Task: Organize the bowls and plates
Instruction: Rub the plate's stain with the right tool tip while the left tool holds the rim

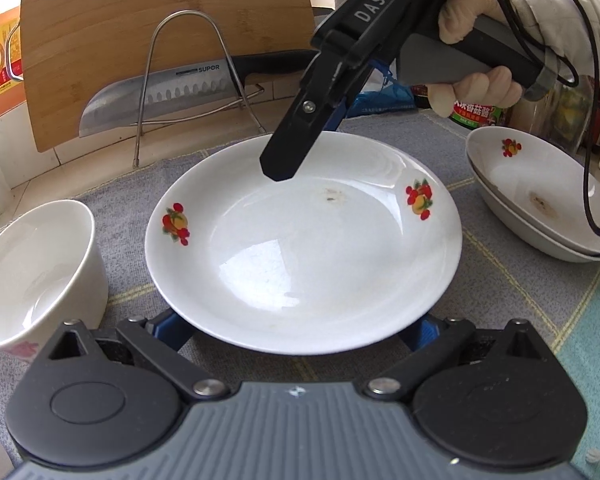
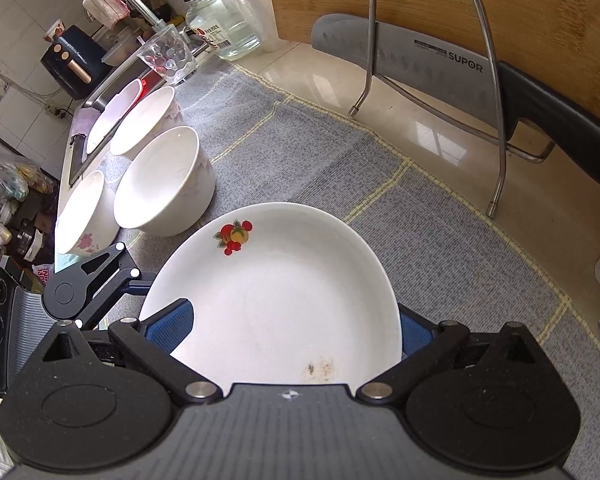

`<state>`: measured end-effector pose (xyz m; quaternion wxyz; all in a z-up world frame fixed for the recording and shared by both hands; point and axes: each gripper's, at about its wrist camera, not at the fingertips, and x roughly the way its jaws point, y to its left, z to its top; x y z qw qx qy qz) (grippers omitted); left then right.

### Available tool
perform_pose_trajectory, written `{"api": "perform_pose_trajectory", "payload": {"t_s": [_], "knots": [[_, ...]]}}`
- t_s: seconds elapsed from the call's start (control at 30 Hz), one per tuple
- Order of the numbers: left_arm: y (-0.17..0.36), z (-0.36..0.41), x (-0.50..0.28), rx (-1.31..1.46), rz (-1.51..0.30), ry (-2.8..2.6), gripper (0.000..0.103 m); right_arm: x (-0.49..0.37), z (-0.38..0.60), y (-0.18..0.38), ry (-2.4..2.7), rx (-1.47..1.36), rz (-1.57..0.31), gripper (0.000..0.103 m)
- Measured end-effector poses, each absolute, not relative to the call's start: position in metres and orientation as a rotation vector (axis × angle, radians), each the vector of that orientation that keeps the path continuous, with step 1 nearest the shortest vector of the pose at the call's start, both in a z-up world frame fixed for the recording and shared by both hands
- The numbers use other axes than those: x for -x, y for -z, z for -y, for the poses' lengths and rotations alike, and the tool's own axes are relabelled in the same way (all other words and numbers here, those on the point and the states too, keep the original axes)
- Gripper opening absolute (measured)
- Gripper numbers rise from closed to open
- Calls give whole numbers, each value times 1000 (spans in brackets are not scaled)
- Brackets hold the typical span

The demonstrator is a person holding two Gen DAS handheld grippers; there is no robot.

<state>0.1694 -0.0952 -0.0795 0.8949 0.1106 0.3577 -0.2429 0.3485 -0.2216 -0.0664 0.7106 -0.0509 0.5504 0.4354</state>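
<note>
A: The right fingers (image 2: 188,322) stand wide apart, one blue pad on each side of the plate (image 1: 300,248). Why so wide?

B: I judge they straddle its far rim so they can slide under or steady it. In the left view the right gripper (image 1: 278,168) hangs over that rim, its tip just above the glaze; whether it touches I cannot tell.

A: And the left gripper (image 1: 300,330)?

B: Also spread, its pads at the near rim, mostly hidden beneath it. Neither pair is clamped on anything.

A: Where does the plate sit?

B: Flat on the grey cloth (image 1: 500,280) covering the bench, between the bowl (image 1: 36,268) at left and the stack (image 1: 540,192) of like dishes at right.

A: So it probably belongs on that stack?

B: Likely, same fruit pattern. Two grippers from opposite rims suit a wide, slippery dish.
</note>
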Motion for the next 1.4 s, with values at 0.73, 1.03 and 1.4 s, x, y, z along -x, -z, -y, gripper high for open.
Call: {"api": "perform_pose_trajectory", "payload": {"t_s": [0.73,1.03,1.4], "knots": [[34,93,-128,-310,-726,589,101,-287,238,37,-924,14,-1163,103],[18,117,-122,-345,-689,664,101,-265,271,23,-853,-13,-1121,103],[10,151,-115,-383,-668,771,101,-233,321,19,-750,-63,-1097,103]]}}
